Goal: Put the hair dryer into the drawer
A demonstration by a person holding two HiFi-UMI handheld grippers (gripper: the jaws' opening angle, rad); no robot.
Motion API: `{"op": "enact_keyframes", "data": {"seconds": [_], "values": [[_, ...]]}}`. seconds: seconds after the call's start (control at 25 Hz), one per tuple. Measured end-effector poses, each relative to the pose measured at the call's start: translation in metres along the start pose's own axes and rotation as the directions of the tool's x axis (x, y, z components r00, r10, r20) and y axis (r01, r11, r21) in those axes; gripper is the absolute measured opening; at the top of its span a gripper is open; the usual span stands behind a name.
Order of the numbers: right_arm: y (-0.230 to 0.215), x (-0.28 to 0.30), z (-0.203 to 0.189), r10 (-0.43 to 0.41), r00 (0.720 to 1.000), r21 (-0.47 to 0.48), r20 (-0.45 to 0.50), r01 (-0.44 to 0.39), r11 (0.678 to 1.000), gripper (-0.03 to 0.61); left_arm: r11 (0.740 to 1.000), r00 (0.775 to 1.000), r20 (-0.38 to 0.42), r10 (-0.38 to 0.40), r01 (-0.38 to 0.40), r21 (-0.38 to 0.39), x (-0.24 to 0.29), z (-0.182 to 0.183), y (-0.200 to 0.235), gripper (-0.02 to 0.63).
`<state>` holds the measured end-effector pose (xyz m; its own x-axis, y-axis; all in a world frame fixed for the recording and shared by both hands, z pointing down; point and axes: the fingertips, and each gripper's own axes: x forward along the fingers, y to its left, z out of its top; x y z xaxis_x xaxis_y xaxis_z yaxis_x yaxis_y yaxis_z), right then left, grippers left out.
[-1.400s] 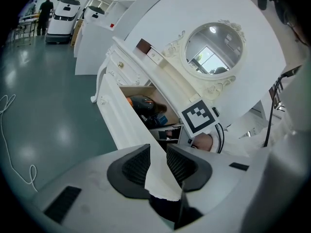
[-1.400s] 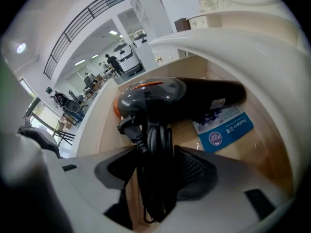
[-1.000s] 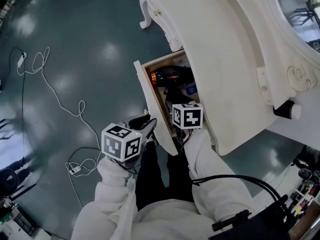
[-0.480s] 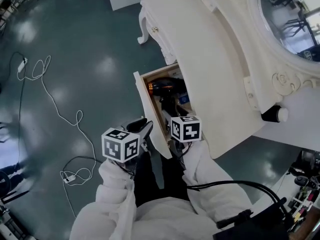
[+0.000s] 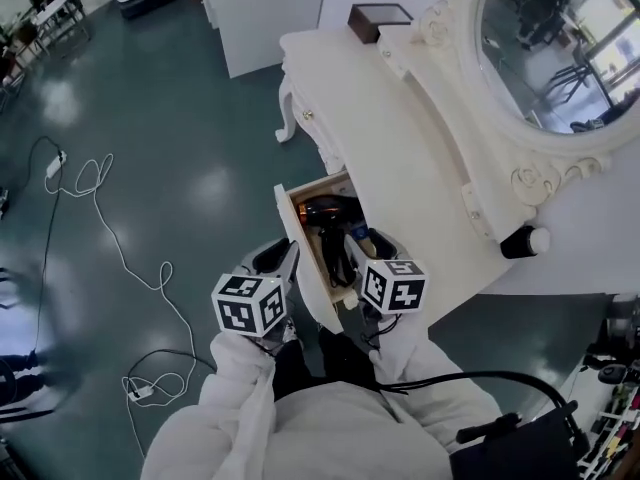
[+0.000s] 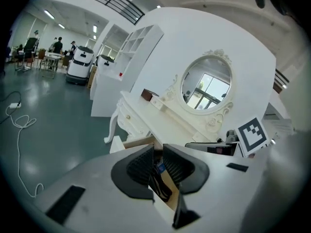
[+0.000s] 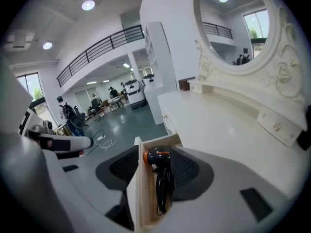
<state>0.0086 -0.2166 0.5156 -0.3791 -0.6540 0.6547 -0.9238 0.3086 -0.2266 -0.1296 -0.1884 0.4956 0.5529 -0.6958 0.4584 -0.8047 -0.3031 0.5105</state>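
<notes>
White sleeves [image 5: 250, 408] lowest in the head view, one gripper in each hand. Left gripper [image 5: 283, 256] sits just outside the drawer's front panel, on its left side. Its jaws have just been closing and now stand a narrow slit apart [image 6: 157, 154], with nothing pinched. Only drawer contents show through the slit, farther off. Right gripper [image 5: 356, 250] hangs over the near end of the drawer. Its jaws have also just been closing but are spread wide [image 7: 153, 171]. The drawer's edge and the dryer show in the gap beyond them, and the pads press on nothing.

Drawer [image 5: 300, 258], bare wood inside, is pulled out of the white dressing table [image 5: 420, 168]. The hair dryer [image 5: 325, 223] lies inside the drawer: black body, orange ring at the far end [image 7: 156, 157], cord bunched toward the near end. A small blue item [image 5: 377, 240] lies in the drawer on the dryer's right.

Beyond the drawer, across the tabletop, stands an oval mirror [image 5: 560, 48] in a carved frame. A small dark box [image 5: 378, 18] rests at the table's far corner. Left of the drawer a white cable [image 5: 110, 218] trails over the grey floor.
</notes>
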Motion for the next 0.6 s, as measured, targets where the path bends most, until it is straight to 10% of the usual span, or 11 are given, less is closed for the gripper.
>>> {"op": "enact_keyframes", "data": {"seconds": [0.32,0.6], "values": [[-0.012,-0.055,0.059,-0.104,0.967,0.059,0.233,0.093,0.994,0.087,0.996,0.995,0.094,0.031,-0.038,0.076,-0.014,0.042,-0.028,0.039],[-0.007,-0.088,0.081,-0.131,0.931,0.024,0.341,0.131,0.991,0.063,0.991,0.990,0.131,0.055,-0.071,0.114,-0.021,0.056,-0.039,0.008]]}}
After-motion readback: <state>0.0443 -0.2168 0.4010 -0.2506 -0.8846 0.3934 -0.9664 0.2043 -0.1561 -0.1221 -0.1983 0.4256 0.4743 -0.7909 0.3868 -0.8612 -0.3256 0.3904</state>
